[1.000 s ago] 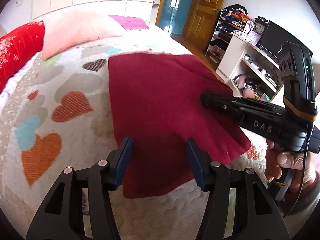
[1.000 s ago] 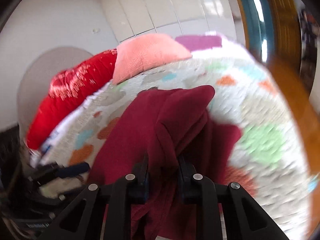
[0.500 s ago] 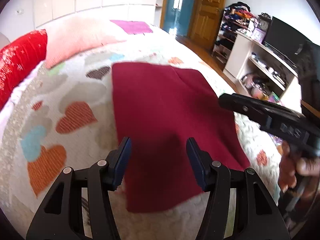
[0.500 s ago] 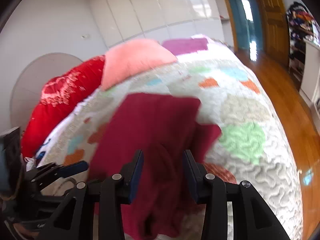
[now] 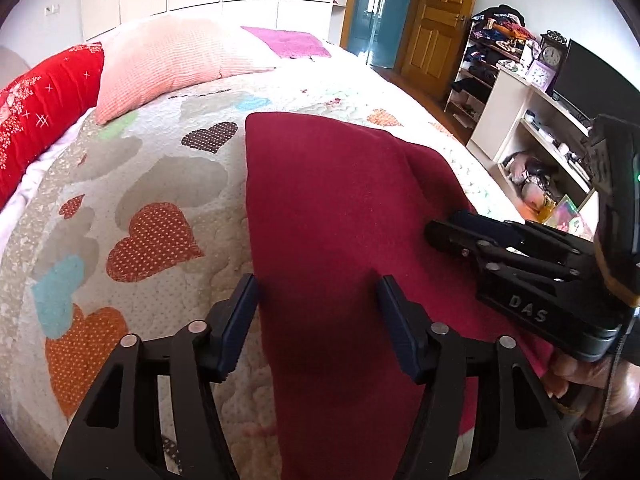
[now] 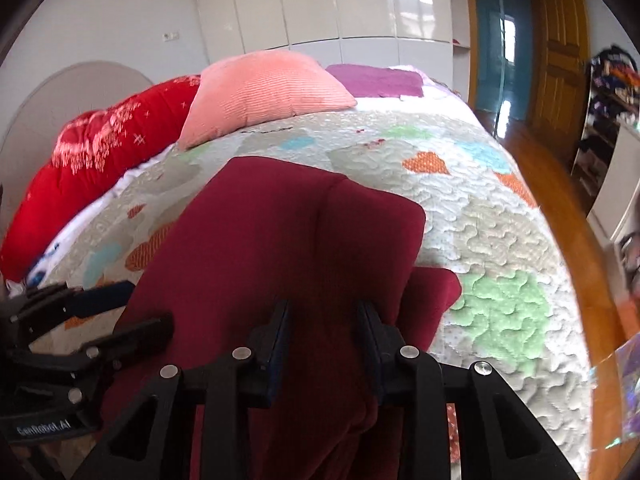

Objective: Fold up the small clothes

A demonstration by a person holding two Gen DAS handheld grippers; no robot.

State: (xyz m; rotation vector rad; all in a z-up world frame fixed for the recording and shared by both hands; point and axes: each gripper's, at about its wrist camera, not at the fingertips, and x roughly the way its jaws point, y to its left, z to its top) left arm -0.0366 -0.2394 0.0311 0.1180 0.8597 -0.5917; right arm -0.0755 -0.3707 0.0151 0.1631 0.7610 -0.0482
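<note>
A dark red garment (image 5: 340, 216) lies folded lengthwise on the heart-patterned quilt (image 5: 152, 184); it also shows in the right wrist view (image 6: 280, 240), with a lower layer sticking out at its right (image 6: 432, 296). My left gripper (image 5: 316, 312) is open and empty, its fingers straddling the garment's near left part. My right gripper (image 6: 322, 332) is open over the garment's near right edge; the cloth lies between its fingers, not pinched. The right gripper also shows in the left wrist view (image 5: 452, 228), resting at the garment's right side.
A pink pillow (image 5: 176, 60), a red pillow (image 5: 40, 108) and a purple cloth (image 5: 288, 42) lie at the bed's far end. White shelves (image 5: 532, 120) with clutter stand right of the bed. The wooden floor (image 6: 560, 208) and door lie beyond.
My right gripper let go of the garment fold it held and opened; the fold now lies flat on the garment. My left gripper stayed open and moved slightly nearer the cloth.
</note>
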